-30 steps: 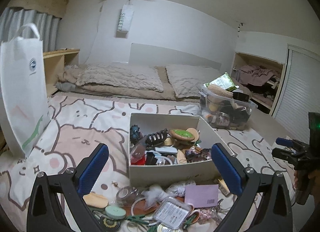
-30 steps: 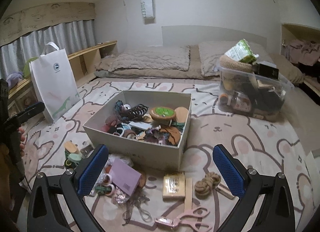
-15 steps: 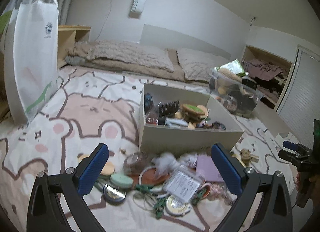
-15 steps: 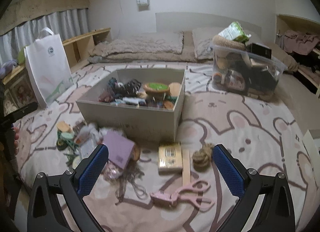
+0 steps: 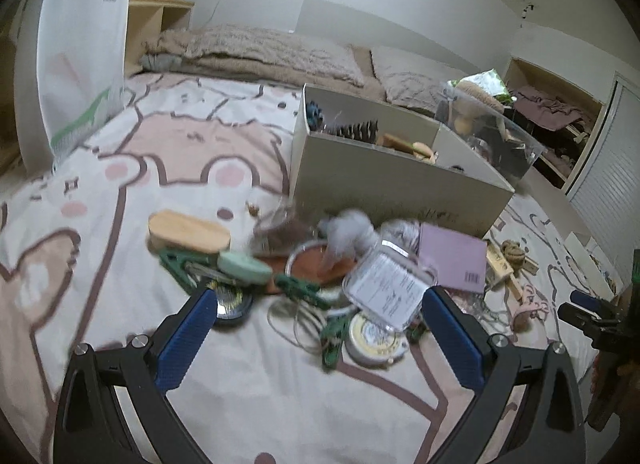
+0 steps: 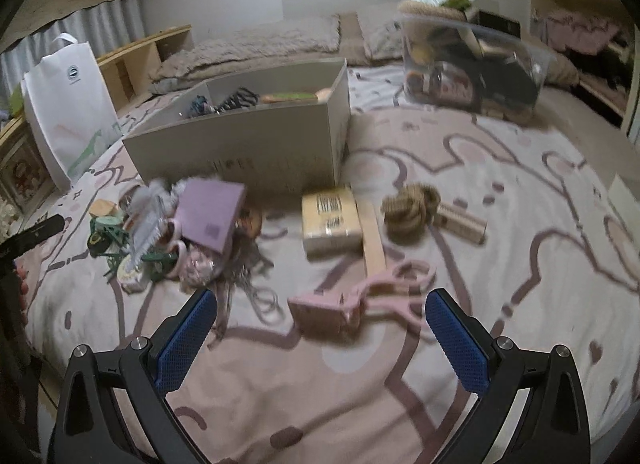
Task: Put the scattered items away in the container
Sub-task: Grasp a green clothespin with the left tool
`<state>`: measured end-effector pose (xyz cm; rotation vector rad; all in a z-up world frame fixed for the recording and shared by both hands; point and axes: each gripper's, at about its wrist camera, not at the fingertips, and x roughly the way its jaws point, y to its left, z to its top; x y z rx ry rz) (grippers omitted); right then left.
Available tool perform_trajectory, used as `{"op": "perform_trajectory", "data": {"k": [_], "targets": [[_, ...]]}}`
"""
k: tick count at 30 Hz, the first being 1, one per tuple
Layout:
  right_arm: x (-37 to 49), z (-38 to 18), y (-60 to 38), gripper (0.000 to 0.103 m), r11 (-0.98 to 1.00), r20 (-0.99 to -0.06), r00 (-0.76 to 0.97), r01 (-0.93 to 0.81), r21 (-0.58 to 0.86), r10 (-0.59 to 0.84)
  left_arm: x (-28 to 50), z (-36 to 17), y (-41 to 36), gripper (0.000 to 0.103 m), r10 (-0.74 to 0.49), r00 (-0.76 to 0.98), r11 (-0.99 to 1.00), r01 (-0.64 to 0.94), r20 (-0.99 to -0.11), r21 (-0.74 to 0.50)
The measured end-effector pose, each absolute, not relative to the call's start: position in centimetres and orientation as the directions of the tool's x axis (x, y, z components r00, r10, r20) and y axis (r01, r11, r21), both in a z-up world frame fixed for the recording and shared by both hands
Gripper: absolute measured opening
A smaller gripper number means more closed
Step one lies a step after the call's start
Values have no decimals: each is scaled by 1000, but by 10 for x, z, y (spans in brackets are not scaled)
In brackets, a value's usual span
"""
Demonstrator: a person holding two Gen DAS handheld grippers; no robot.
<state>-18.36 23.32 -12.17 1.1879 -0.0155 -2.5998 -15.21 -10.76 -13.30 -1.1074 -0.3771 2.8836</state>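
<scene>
The right gripper [image 6: 320, 338] is hovering with its jaws spread wide and empty at the bottom of the frame. Just above it, a pink eyelash curler [image 6: 360, 296] is lying on the bedspread [image 6: 500, 224]. A beige box [image 6: 248, 148] is sitting in the upper centre, a yellow packet [image 6: 330, 220] and a rope knot [image 6: 410, 206] resting below it, and clutter is piling up at centre left around a purple card [image 6: 210, 212].

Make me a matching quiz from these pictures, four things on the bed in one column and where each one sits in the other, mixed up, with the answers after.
Things:
1. pink scissors
2. rope knot
3. white bag
4. clear tub

Places:
A. standing upright at the bed's left edge
B. far right, beyond the grey box
C. nearest the open right claw
D. right of the yellow packet

Pairs: 1-C, 2-D, 3-A, 4-B
</scene>
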Motion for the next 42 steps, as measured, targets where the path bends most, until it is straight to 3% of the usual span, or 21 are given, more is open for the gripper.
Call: {"op": "perform_trajectory", "data": {"k": [13, 18, 26, 31, 42], "targets": [[-185, -161, 230, 103, -972, -777, -587, 179, 151, -228, -149, -174, -103, 99, 175, -691, -950, 70, -701, -305], [-189, -173, 232, 103, -973, -781, -579, 142, 183, -232, -151, -188, -99, 60, 178, -655, -948, 87, -735, -308], [-191, -182, 233, 103, -974, -764, -605, 109, 200, -225, -155, -203, -92, 26, 220, -635, -935, 79, -741, -345], [-191, -188, 227, 103, -982, -761, -622, 103, 156, -186, -157, -208, -97, 13, 237, -641, -919, 96, -730, -382], [-193, -192, 224, 103, -990, -768, -624, 77, 119, -141, -139, -207, -93, 10, 299, -635, -902, 56, -712, -428]]}}
